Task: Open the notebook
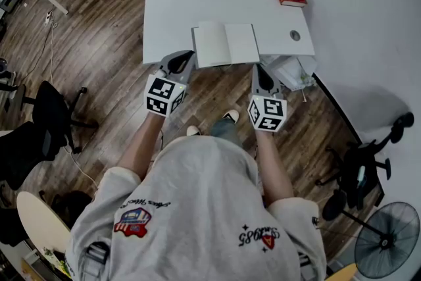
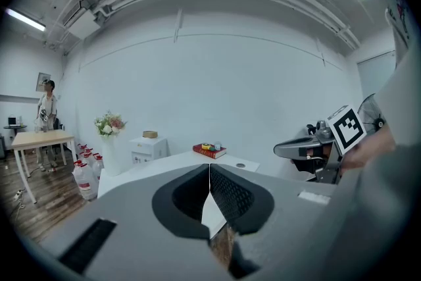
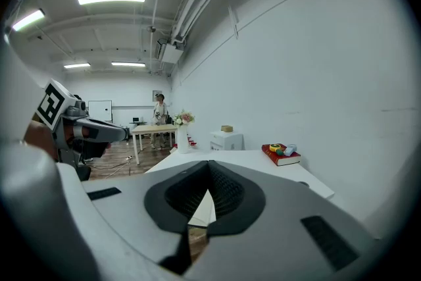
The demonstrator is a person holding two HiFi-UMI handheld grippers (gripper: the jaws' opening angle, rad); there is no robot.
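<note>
Notebook [image 1: 225,44] lies open at near edge of white table [image 1: 177,16]

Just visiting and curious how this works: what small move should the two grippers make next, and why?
Probably none beyond drawing back a little: the notebook already lies open near the front edge of the table, and the left gripper and right gripper are shut, empty and short of it.
</note>
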